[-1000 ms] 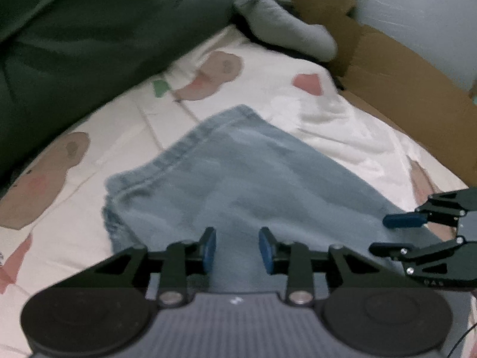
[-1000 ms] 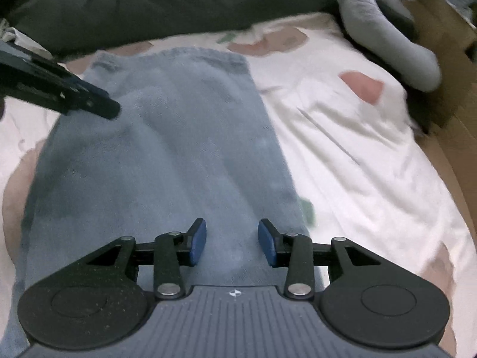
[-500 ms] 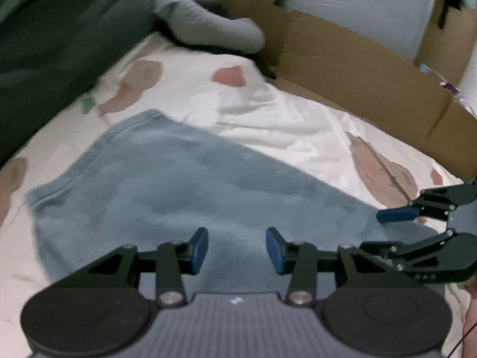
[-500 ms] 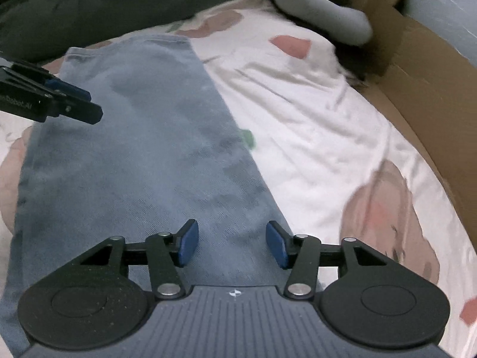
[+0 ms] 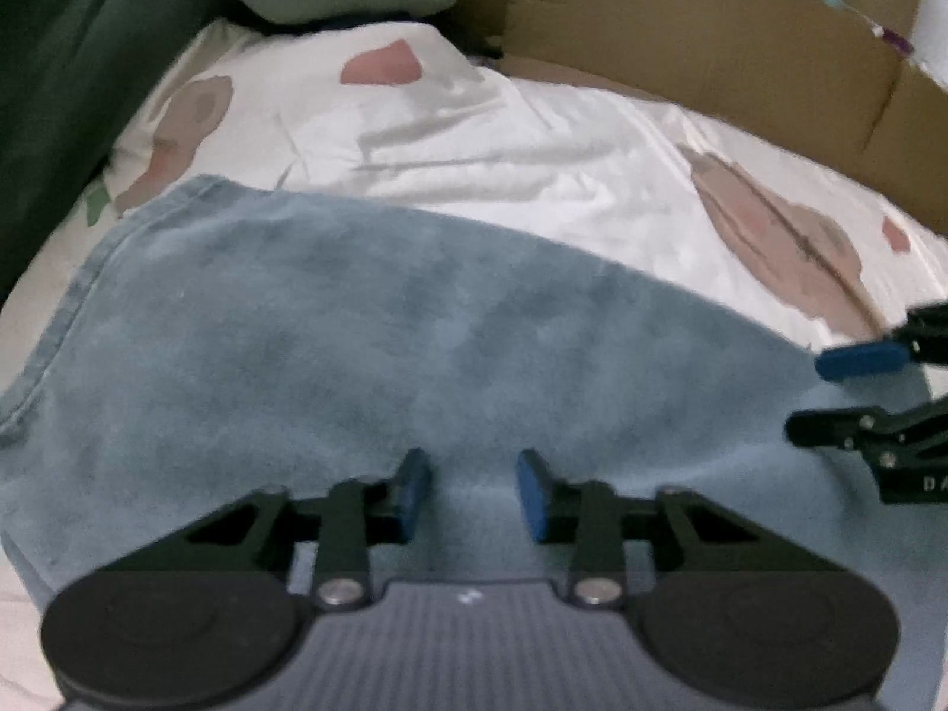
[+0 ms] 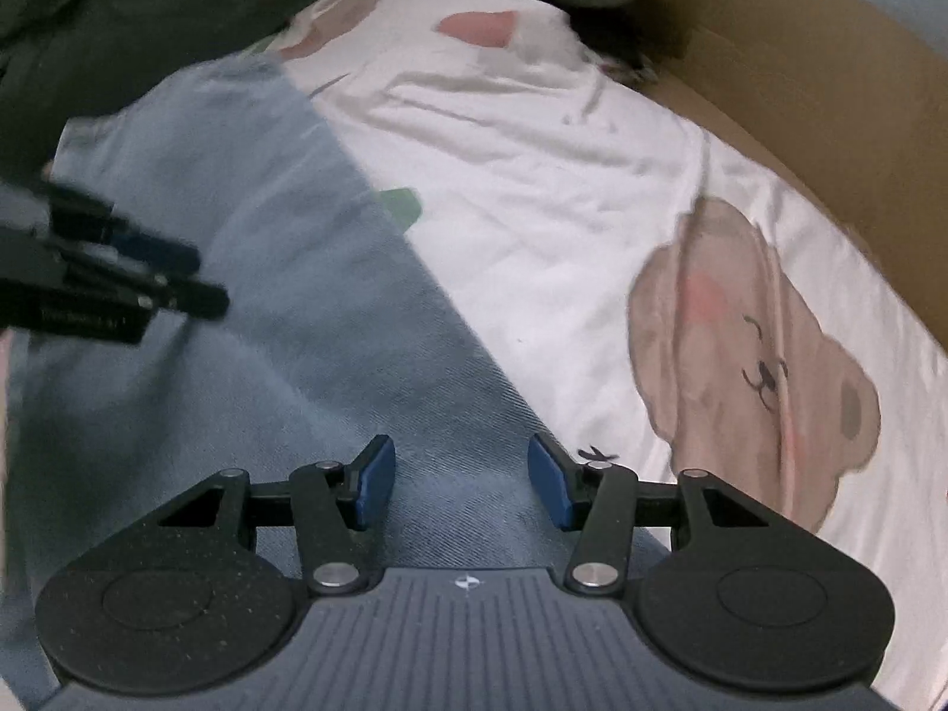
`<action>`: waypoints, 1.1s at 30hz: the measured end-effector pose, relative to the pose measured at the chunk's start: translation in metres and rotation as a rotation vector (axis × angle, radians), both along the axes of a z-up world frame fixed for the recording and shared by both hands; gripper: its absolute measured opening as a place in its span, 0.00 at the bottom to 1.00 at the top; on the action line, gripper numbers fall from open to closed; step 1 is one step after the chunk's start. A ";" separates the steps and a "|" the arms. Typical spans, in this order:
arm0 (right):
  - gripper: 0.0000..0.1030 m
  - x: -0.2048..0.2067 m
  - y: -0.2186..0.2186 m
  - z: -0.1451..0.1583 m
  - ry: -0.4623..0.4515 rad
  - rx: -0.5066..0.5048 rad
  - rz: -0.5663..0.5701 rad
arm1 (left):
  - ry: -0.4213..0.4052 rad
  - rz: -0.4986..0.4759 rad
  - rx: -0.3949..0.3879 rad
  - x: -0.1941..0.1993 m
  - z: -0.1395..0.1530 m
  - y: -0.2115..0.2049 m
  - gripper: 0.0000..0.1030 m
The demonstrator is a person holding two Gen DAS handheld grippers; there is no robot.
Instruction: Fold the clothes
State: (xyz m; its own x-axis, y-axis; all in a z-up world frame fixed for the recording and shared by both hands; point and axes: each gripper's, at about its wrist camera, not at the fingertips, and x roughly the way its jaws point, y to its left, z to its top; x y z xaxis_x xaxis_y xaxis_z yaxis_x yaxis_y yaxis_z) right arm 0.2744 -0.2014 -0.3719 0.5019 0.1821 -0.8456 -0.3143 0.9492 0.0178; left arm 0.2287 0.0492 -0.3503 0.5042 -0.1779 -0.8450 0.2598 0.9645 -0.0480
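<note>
Cardboard (image 5: 740, 41) borders bedsheet (image 5: 533, 166) beyond jeans (image 5: 355, 326).

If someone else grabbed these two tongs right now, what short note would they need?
Left tongs: jaws apart but just closing, gripping nothing, over the blue denim garment.
Right tongs: open, empty, above the garment's right edge.
Things: the garment lies long and flat on the white bear-print bedsheet, brown cardboard alongside.
Done: garment laid out narrow.
Left: probably grip the near end with both tongs and fold it over.
</note>
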 end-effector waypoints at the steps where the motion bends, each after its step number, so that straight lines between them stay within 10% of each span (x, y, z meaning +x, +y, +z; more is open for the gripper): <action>1: 0.54 -0.003 -0.003 0.003 -0.005 -0.001 -0.016 | -0.003 0.001 -0.019 -0.002 0.004 0.001 0.22; 26: 0.51 -0.097 -0.051 -0.004 -0.038 0.122 -0.504 | -0.070 -0.217 -0.043 0.039 -0.001 -0.081 0.24; 33: 0.24 -0.072 -0.074 0.002 -0.094 0.141 -0.575 | -0.017 -0.130 -0.113 0.055 -0.002 -0.073 0.18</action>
